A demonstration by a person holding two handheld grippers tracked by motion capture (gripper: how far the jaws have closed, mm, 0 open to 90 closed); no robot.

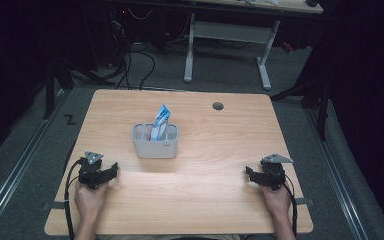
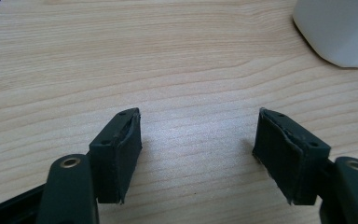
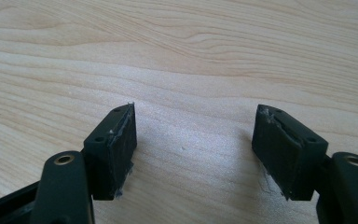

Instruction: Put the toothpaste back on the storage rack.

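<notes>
My left hand-held gripper (image 1: 111, 170) and right hand-held gripper (image 1: 250, 174) rest wide open, empty; the blue-and-white packet (image 1: 160, 120) already stands in the grey plastic caddy (image 1: 155, 147).

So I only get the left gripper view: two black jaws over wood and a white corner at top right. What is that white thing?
Observer: A pale grey organiser box with compartments, standing mid-table.
Operator: Anything in it?
Observer: Yes, a blue and white packet sticks up out of one compartment, leaning.
Operator: And the other gripper?
Observer: The right gripper rests near the table's right edge, jaws open, nothing between them.
Operator: Is my gripper close to the box?
Observer: The left gripper sits at the near left, apart from the box, also open and holding nothing.
</notes>
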